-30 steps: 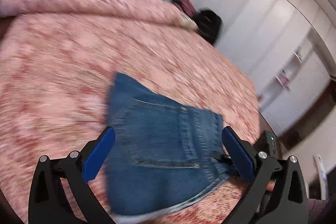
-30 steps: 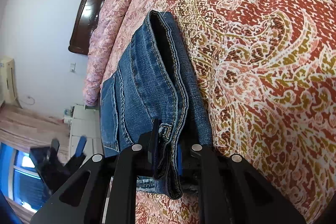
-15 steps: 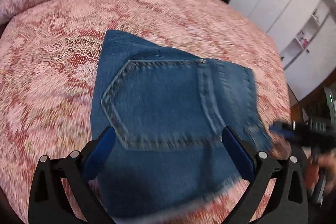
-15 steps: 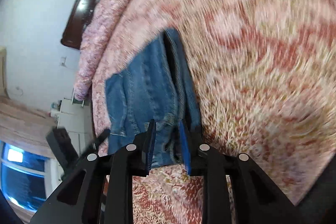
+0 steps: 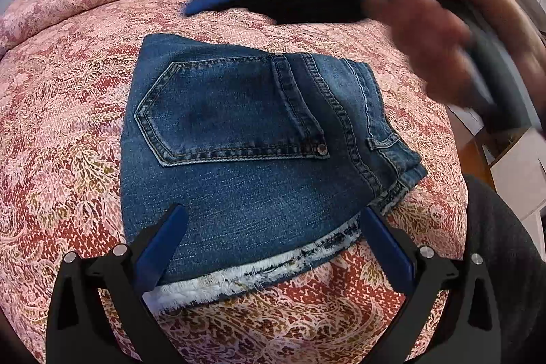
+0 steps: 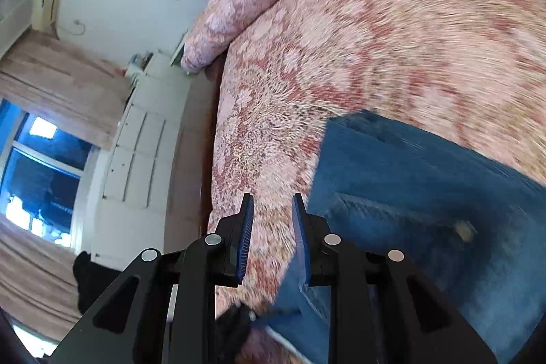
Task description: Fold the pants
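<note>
right gripper point(image 6: 271, 227) has let go of the pants point(image 5: 259, 156) and swung up off them, jaws just opened to a narrow gap, nothing between; it crosses blurred at far right in the left view, a hand point(image 5: 443, 46) on it; left gripper point(image 5: 273, 248) wide open over the near frayed hem, gripping nothing; pants lie folded on the bedspread point(image 5: 68, 132), back pocket point(image 5: 225, 111) up

Each gripper is built of matte black plastic struts with triangular cut-outs, joined by round silver screw heads. On the left gripper point(image 5: 271, 246), two long royal-blue pads are fitted, at 7 and 5 o'clock of its view. On the right gripper point(image 6: 273, 241), narrow ribbed blue pads are seen edge-on. A dark grey sleeve point(image 5: 505, 261) is worn, at 4 o'clock.
</note>
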Action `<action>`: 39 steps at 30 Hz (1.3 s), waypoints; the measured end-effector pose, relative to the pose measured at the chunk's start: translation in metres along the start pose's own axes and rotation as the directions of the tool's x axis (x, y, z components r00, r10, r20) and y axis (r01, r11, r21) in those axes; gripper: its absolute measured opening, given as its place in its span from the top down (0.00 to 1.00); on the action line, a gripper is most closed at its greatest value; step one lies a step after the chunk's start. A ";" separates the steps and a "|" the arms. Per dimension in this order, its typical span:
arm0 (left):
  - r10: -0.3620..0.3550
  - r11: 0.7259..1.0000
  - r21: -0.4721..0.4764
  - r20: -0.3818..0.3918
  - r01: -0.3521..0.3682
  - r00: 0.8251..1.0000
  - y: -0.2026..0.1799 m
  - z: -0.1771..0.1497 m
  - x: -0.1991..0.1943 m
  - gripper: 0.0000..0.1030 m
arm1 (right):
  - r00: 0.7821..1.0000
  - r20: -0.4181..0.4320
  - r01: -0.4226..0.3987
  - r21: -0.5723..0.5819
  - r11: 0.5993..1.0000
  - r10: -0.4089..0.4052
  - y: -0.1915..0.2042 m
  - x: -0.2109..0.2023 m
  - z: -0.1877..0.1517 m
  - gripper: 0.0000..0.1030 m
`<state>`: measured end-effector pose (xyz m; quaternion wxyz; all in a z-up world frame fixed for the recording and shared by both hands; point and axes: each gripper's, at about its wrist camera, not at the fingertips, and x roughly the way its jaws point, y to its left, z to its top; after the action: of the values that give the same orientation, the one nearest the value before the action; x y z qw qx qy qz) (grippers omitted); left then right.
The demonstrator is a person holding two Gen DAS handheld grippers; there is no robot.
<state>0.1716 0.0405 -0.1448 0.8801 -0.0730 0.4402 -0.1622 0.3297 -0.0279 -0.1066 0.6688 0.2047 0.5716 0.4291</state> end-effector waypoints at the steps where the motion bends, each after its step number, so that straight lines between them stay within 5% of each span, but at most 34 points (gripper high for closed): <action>1: -0.003 1.000 -0.004 0.001 0.003 1.000 0.000 -0.001 0.000 0.02 | 0.999 -0.035 -0.008 0.002 1.000 0.008 -0.002 0.013 0.008 0.79; 6: -0.001 1.000 -0.010 0.003 0.001 1.000 0.006 0.000 0.007 0.02 | 0.978 -0.129 0.174 0.070 0.982 -0.164 -0.031 0.055 0.025 0.81; 8: 0.000 1.000 -0.016 0.004 0.000 1.000 0.011 0.001 0.010 0.02 | 0.966 -0.140 0.234 0.103 0.967 -0.219 -0.048 0.065 0.026 1.00; 9: -0.004 1.000 -0.024 0.006 0.004 1.000 0.014 0.002 0.011 0.02 | 0.960 -0.134 0.261 0.100 0.960 -0.247 -0.051 0.067 0.026 1.00; 13: -0.016 0.999 -0.042 0.010 0.017 1.000 0.016 -0.003 0.010 0.02 | 0.965 -0.115 0.249 0.103 0.963 -0.237 -0.053 0.064 0.024 1.00; 21: 0.009 1.000 -0.021 0.004 -0.009 1.000 0.018 -0.005 0.013 0.02 | 0.978 -0.014 0.207 0.082 0.975 -0.207 -0.037 -0.012 -0.006 0.99; 29: 0.028 1.000 -0.007 0.002 -0.028 1.000 0.000 -0.006 0.015 0.02 | 0.992 0.075 0.084 0.182 0.980 -0.099 -0.055 -0.102 -0.089 0.99; 31: 0.035 0.999 -0.004 0.002 -0.035 0.999 -0.002 -0.006 0.015 0.02 | 0.993 0.064 0.085 0.222 0.971 -0.101 -0.066 -0.102 -0.107 0.99; 34: 0.041 0.999 0.001 0.003 -0.041 0.999 -0.006 -0.006 0.014 0.02 | 0.976 0.032 0.193 0.315 0.929 -0.214 -0.105 -0.113 -0.141 0.99; 36: 0.042 0.999 0.002 0.004 -0.042 0.999 -0.007 -0.007 0.014 0.02 | 0.984 0.116 0.071 0.423 0.903 -0.131 -0.126 -0.130 -0.163 0.99; 39: 0.044 0.999 0.003 0.010 -0.044 0.999 -0.007 -0.009 0.013 0.02 | 0.972 0.156 0.104 0.390 0.915 -0.177 -0.115 -0.147 -0.177 0.93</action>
<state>0.1707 0.0289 -0.1580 0.8857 -0.0626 0.4373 -0.1430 0.2053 -0.2484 -0.1543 0.6969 0.3278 0.5911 0.2400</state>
